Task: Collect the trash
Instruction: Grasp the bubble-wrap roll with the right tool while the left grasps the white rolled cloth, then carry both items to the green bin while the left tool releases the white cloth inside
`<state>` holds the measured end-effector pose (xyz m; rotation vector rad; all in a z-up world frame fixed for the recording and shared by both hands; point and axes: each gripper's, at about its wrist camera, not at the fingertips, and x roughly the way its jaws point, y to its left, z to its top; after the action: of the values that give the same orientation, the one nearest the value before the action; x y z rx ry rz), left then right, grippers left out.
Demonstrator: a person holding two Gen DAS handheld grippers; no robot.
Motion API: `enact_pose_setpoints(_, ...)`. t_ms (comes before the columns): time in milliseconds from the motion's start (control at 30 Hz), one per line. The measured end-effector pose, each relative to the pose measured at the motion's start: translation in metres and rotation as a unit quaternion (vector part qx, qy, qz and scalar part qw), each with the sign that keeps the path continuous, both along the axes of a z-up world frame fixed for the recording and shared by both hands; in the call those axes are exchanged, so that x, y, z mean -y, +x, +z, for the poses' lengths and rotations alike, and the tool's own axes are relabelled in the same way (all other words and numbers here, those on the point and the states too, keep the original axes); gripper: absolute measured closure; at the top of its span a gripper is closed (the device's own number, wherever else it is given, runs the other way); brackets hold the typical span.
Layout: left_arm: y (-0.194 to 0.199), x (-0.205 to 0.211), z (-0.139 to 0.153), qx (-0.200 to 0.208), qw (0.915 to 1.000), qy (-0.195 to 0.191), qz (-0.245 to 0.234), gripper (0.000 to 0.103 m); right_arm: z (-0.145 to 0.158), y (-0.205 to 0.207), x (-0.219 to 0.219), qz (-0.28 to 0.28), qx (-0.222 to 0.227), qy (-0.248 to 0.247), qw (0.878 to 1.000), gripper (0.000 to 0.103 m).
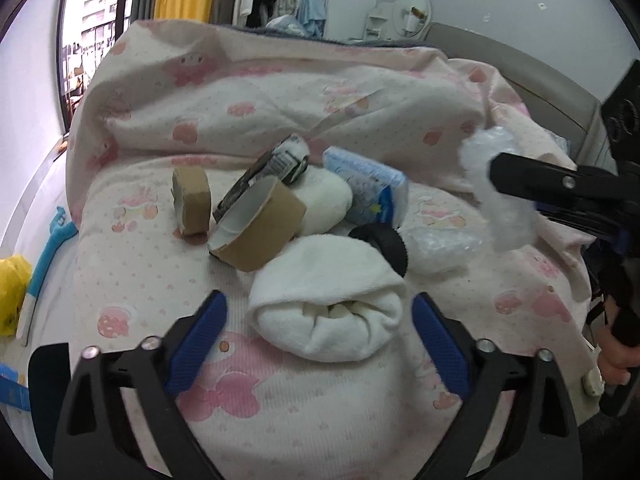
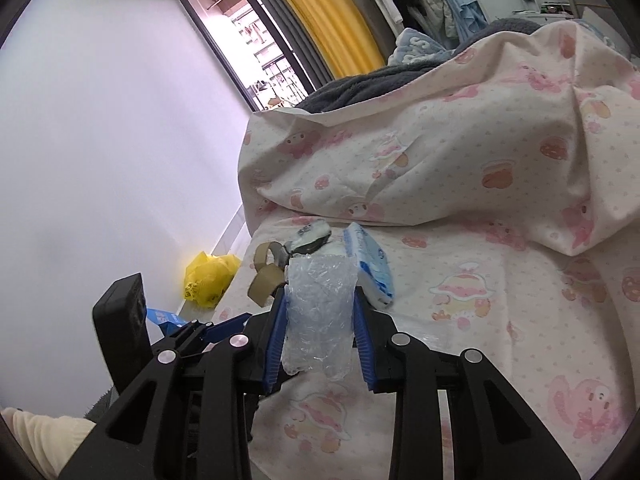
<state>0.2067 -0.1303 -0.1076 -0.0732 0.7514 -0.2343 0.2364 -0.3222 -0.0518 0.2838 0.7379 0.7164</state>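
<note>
At far left we see a yellow bag [image 1: 12, 292] below the bed edge [image 1: 48, 216]. On the pink sheet [image 1: 132, 280] lie two cardboard tape rolls [image 1: 192, 202], a rolled white sock [image 1: 326, 312] and a blue tissue pack [image 1: 368, 184], clustered mid-bed; bare sheet lies on either side. Our left gripper [image 1: 320, 344] hangs with fingers apart, flanking the sock. Our right gripper [image 2: 320, 320] is clamped on a crumpled clear plastic wrap [image 2: 318, 312], held above the bed, long axis along the fingers.
</note>
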Motion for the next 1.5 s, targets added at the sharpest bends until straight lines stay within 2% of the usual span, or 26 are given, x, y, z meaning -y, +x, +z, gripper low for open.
enact_pose_setpoints(67, 0.003, 0.001, -0.003, -0.008, 1.0, -0.001, -0.003, 0.027, -0.001, -0.001, 0.003, -0.003, 0.0, -0.003, 1.0, 0.071)
enact_pose_setpoints(267, 0.002, 0.0, -0.001, -0.015, 0.9995, -0.018, -0.018, 0.039, 0.0, 0.002, 0.007, -0.014, -0.001, -0.003, 1.0, 0.071)
enact_pose_setpoints(433, -0.008, -0.004, 0.007, -0.019, 0.9981, -0.037, -0.045, 0.041, 0.003, 0.008, -0.002, -0.017, 0.002, 0.0, 1.0, 0.071)
enact_pose_setpoints(633, -0.022, 0.001, 0.016, -0.013, 0.9963, -0.03, -0.08, 0.041, 0.008, 0.012, -0.021, -0.011, 0.008, -0.002, 1.0, 0.071)
enact_pose_setpoints(867, -0.034, -0.023, 0.023, -0.006, 0.996, -0.028, -0.085, 0.041, 0.02, 0.015, -0.054, -0.002, 0.02, -0.003, 1.0, 0.071)
enact_pose_setpoints(1000, -0.04, -0.047, 0.032, 0.013, 0.9976, -0.027, -0.062, 0.041, 0.025, 0.018, -0.076, 0.007, 0.023, -0.005, 1.0, 0.071)
enact_pose_setpoints(1167, -0.041, -0.08, 0.037, 0.016, 0.9995, -0.024, -0.014, 0.04, 0.032, 0.016, -0.103, 0.025, 0.028, -0.013, 0.999, 0.071)
enact_pose_setpoints(1500, -0.049, -0.16, 0.033, -0.005, 0.996, -0.012, 0.089, 0.04, 0.033, 0.006, -0.174, 0.07, 0.039, -0.046, 0.996, 0.071)
